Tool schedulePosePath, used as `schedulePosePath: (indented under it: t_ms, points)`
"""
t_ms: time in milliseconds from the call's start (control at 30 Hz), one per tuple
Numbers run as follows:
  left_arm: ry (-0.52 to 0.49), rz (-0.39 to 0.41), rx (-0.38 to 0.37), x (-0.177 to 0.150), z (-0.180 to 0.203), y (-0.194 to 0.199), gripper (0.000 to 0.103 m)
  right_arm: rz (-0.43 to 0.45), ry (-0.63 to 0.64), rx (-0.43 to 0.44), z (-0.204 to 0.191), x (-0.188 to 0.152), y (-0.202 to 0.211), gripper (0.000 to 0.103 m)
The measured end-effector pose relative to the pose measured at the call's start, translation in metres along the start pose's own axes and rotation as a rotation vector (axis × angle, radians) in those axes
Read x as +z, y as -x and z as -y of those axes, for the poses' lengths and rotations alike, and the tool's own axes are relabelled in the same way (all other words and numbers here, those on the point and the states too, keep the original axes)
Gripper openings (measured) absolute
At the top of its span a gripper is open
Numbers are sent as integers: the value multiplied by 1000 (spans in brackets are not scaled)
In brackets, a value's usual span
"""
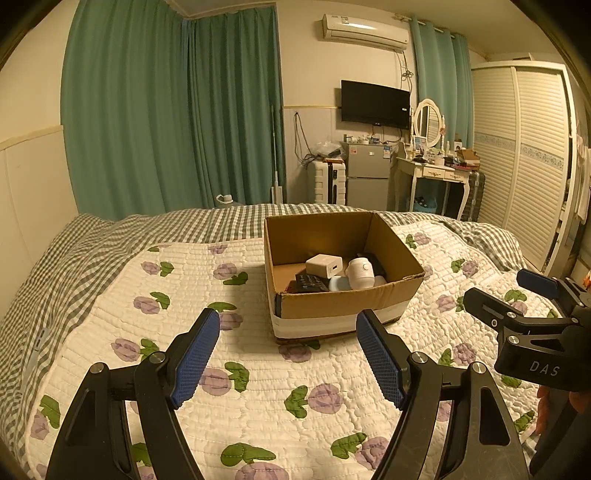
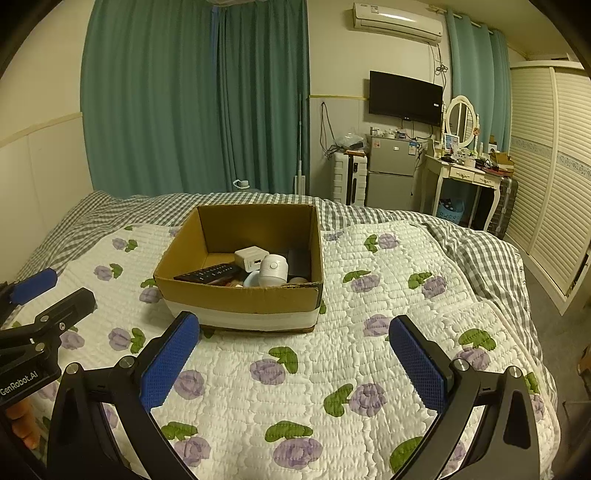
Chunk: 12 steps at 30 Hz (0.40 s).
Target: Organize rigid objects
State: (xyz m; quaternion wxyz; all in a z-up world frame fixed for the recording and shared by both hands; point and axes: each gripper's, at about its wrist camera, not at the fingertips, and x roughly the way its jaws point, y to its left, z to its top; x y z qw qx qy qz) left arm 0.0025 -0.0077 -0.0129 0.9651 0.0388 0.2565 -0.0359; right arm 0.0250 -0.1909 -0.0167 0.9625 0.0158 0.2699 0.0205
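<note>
One cardboard box (image 1: 343, 295) sits on the bed, at about twelve o'clock from both tools, open at the top with a white band around its base. Inside it, the things that can be counted: one white cube charger (image 1: 324, 266), one black remote control (image 2: 208, 274), one white rounded device (image 1: 361, 272) with a round button on its face, one pale blue item (image 1: 339, 283) just beside it, and one dark object (image 2: 299, 261) against the box wall at three o'clock. They lie crowded together in the near half of the box; other small pieces under them are too hidden to tell.

Two tools are in view. The left tool (image 1: 288, 354) hovers above the quilt with its blue-padded fingers spread wide and nothing between them. The right tool (image 2: 293, 354) is likewise spread wide and holds nothing; from the left wrist view it appears at three o'clock.

The bed is covered by one white quilt (image 2: 332, 369) printed with purple flowers and green leaves, laid over a grey checked sheet (image 1: 92, 251). Beyond it, teal curtains (image 1: 166, 110) hang at eleven o'clock, and at one o'clock stand a wall television (image 1: 375, 104), an air conditioner (image 1: 364, 32), a small grey fridge (image 1: 367, 173), a white suitcase (image 1: 330, 182) and a dressing table (image 1: 437, 173) with an oval mirror. A louvred wardrobe (image 1: 524, 158) fills two o'clock.
</note>
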Motion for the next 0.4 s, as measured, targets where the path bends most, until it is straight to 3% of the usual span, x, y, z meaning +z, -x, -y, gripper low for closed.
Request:
schedulePosePath:
  t_ms: [400]
  points:
    - [-10,10,10,-3,1,1,79,-11,0,4,-2,-2,-2,103]
